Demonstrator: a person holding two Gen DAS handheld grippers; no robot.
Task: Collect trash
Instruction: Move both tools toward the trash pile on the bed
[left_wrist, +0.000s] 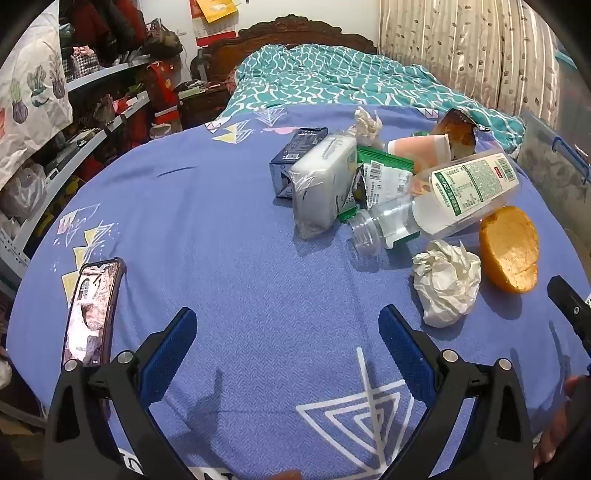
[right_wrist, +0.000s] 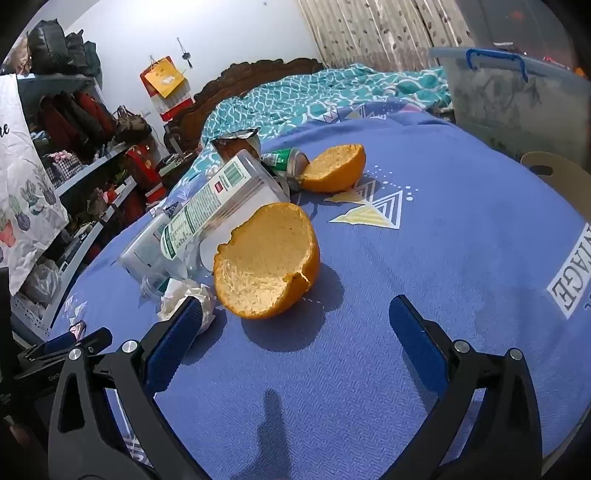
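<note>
Both sets of jaws stand wide apart with nothing between them: the left gripper (left_wrist: 288, 332) hovers over bare sheet, and the right gripper (right_wrist: 295, 321) sits just short of the near peel (right_wrist: 266, 262).

The trash lies in one pile on the blue bed sheet (left_wrist: 207, 236). It includes a bottle (left_wrist: 443, 199), a tissue pack (left_wrist: 321, 181), a dark box (left_wrist: 295, 147), a green wrapper (left_wrist: 384, 173), a cup (left_wrist: 421, 147), a near paper wad (left_wrist: 447, 284) and a far wad (left_wrist: 367, 123). From the right view, a can (right_wrist: 286, 162) and a second peel (right_wrist: 336, 168) lie behind the bottle. A clear bin (right_wrist: 517, 96) stands at the far right edge of the bed; it is probably the drop point.

Hazards from here:

- The bottle leans on the pile. Pulling any item under it would likely set it rolling.
- The peel is a thin open shell. Closing hard across it may crack it or flip it away.
- The soft sheet can bunch into the jaws if you descend too far.
- The phone (left_wrist: 92, 314) lies beside the left gripper. It is not trash; keep clear of it.
- The two grippers are near each other around the near wad. Move one at a time.
</note>
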